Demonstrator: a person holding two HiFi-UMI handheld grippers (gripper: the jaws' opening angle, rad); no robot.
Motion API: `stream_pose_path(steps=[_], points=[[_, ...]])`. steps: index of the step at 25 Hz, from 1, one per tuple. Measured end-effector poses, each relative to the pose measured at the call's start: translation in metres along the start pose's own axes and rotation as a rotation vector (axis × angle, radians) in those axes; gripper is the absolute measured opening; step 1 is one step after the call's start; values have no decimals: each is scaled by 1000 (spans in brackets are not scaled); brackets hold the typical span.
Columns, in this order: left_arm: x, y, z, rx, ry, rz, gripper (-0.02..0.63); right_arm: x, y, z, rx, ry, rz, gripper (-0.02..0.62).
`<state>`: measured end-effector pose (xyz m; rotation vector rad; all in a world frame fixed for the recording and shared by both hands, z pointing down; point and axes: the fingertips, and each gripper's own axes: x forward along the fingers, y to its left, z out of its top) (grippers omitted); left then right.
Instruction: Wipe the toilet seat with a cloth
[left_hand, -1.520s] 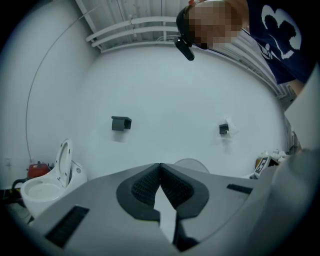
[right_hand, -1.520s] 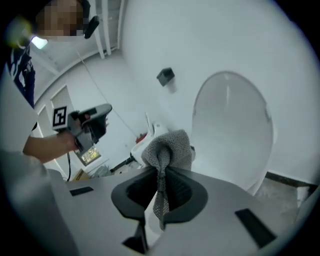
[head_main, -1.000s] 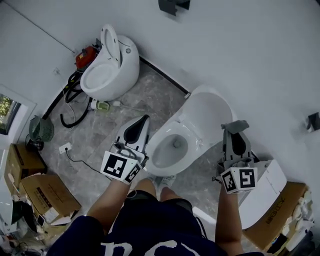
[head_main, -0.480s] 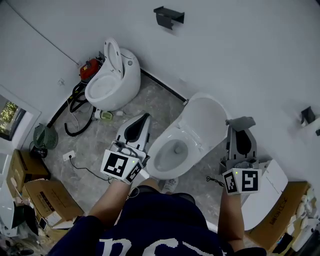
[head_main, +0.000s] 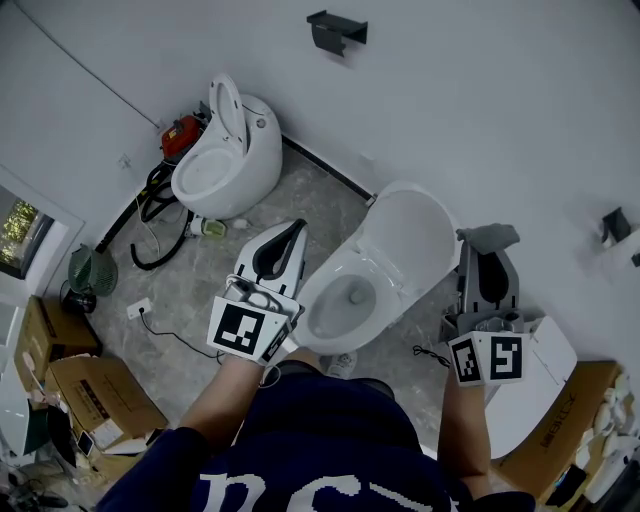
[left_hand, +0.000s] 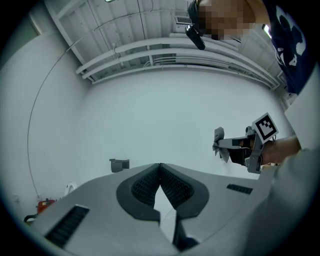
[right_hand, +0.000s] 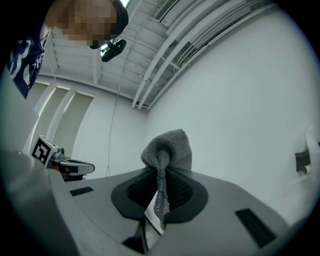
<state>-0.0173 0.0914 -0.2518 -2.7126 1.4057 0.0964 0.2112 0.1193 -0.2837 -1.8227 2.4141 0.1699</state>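
Jaws of the right gripper (right_hand: 160, 174) are clenched on the grey cloth (right_hand: 169, 146), which runs as a thin strip between the pads and bunches into a rounded fold above the tips. From the head view this right gripper (head_main: 488, 246) is held to the right of the toilet, with the cloth (head_main: 488, 237) just beside the raised lid (head_main: 412, 228) and apart from the toilet seat (head_main: 318, 284). Left gripper (left_hand: 160, 166) has its tips pressed together with nothing between them; it points at the white wall (left_hand: 150, 115). Seen from above, the left gripper (head_main: 296, 229) sits left of the bowl, over the marbled floor (head_main: 190, 280). A second toilet (head_main: 222, 150) stands by the far wall
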Motion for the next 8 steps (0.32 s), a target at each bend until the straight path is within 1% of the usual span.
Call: stream_pose_path(steps=[4,6,8], points=[[3,-2,9,-21,-42,15,12,-1,2,5,-6,-19,13,49],[2,-1,6,-15,-31,16,12,-1,2,6,-6,-26,15,49],[1,0,-1,-3,-1,15,12,-1,3,6,-7,-32,17,49]])
